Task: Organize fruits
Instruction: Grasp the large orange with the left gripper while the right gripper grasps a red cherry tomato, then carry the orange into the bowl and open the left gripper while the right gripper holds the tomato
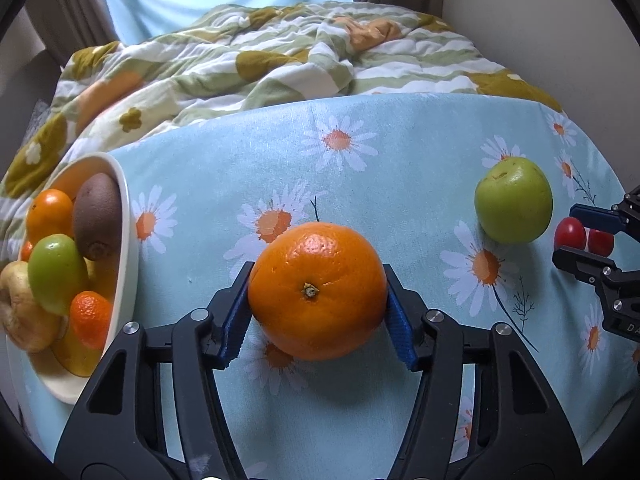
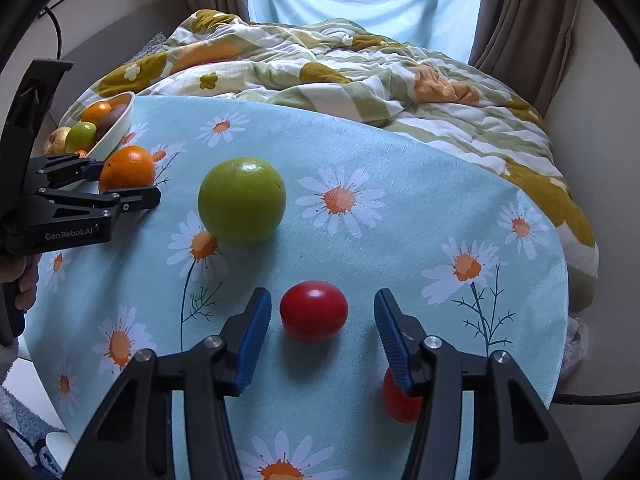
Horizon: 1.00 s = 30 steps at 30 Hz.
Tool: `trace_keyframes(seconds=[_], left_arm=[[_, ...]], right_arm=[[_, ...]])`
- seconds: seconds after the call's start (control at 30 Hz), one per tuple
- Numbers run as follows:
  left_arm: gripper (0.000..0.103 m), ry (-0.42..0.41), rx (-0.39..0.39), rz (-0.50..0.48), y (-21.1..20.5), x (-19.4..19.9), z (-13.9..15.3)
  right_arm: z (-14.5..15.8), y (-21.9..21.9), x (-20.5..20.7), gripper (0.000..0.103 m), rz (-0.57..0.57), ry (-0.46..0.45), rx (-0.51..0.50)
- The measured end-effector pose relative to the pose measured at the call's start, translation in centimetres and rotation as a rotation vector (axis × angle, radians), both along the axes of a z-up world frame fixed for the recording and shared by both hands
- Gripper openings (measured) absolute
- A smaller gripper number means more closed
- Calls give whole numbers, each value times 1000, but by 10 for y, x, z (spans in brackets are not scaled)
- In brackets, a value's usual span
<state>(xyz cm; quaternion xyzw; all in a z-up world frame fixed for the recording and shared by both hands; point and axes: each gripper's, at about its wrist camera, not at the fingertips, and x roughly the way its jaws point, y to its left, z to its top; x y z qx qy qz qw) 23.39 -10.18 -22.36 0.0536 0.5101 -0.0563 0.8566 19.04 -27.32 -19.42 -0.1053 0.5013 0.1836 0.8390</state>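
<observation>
My left gripper [image 1: 318, 292] is shut on a big orange [image 1: 318, 290] resting on the daisy tablecloth; it also shows in the right wrist view [image 2: 127, 169]. A white bowl [image 1: 128, 240] at the left holds a kiwi [image 1: 98, 216], a green apple [image 1: 56, 272], mandarins and other fruit. A green apple [image 1: 514, 200] lies on the cloth at the right, seen in the right wrist view [image 2: 242, 200] too. My right gripper [image 2: 320, 316] is open around a red tomato [image 2: 314, 310], not touching it. A second tomato [image 2: 400, 400] lies partly hidden under the right finger.
The round table [image 2: 400, 220] wears a light blue daisy cloth, and its edge curves close on the right. A bed with a flowered quilt [image 2: 340, 64] stands right behind it. Curtains and a window are beyond.
</observation>
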Motion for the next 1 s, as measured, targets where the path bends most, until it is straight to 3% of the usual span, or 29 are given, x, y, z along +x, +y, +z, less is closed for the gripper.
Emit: trace_keyframes(seconds=[0.3,0.47,1.0], left_arm=[[65,9,-13,-8,1,-13,1],[65,-7,-30,-10,2,-23,12],[65,-118,-81,49,24,-67,94]], right_arm=[[-5,5,-1,31,15,10,-14],[3,6,-4,31,12,-9,-6],[59,30,-15,31,43,-59,74]])
